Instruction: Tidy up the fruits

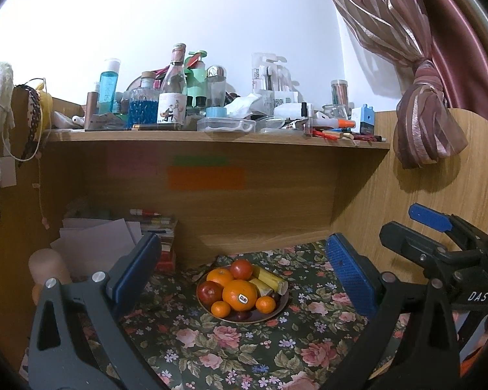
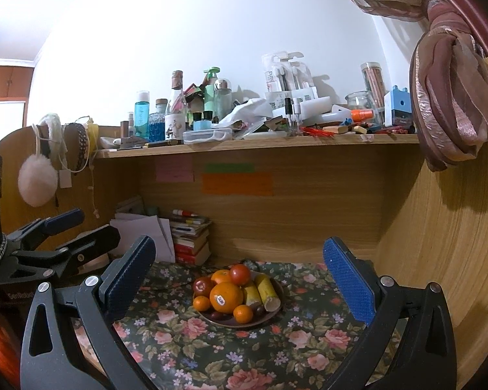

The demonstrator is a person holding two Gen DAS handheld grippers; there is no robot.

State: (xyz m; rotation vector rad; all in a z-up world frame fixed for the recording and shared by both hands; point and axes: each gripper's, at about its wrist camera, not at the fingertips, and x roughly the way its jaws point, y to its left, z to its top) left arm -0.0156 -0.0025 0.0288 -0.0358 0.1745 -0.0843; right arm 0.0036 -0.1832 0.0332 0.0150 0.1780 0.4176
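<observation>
A dark round plate (image 1: 278, 308) of fruit sits on a floral tablecloth (image 1: 218, 351) in a wooden desk nook. On the plate, a large orange with a sticker (image 1: 239, 295) lies at the centre. A red apple (image 1: 210, 292) touches it at 9 o'clock, a second orange (image 1: 220, 276) at 11 o'clock, and a tomato (image 1: 240, 269) sits at 12 o'clock. Peeled banana pieces (image 1: 268, 282) lie at 2 o'clock. Two small tangerines (image 1: 220, 309) rest at 7 and 4 o'clock.

The left gripper (image 1: 244, 269) hovers near the plate with its blue-padded jaws spread wide, holding nothing. The right gripper (image 2: 239, 273) hovers just beside it, jaws likewise spread and empty; the plate (image 2: 276, 312) shows between them.

At 10 o'clock from the plate, papers and stacked books (image 2: 192, 240) stand against the back panel. Above, a shelf (image 1: 211, 136) is crowded with bottles and clutter. A knotted pink curtain (image 1: 423, 110) hangs at 2 o'clock.
</observation>
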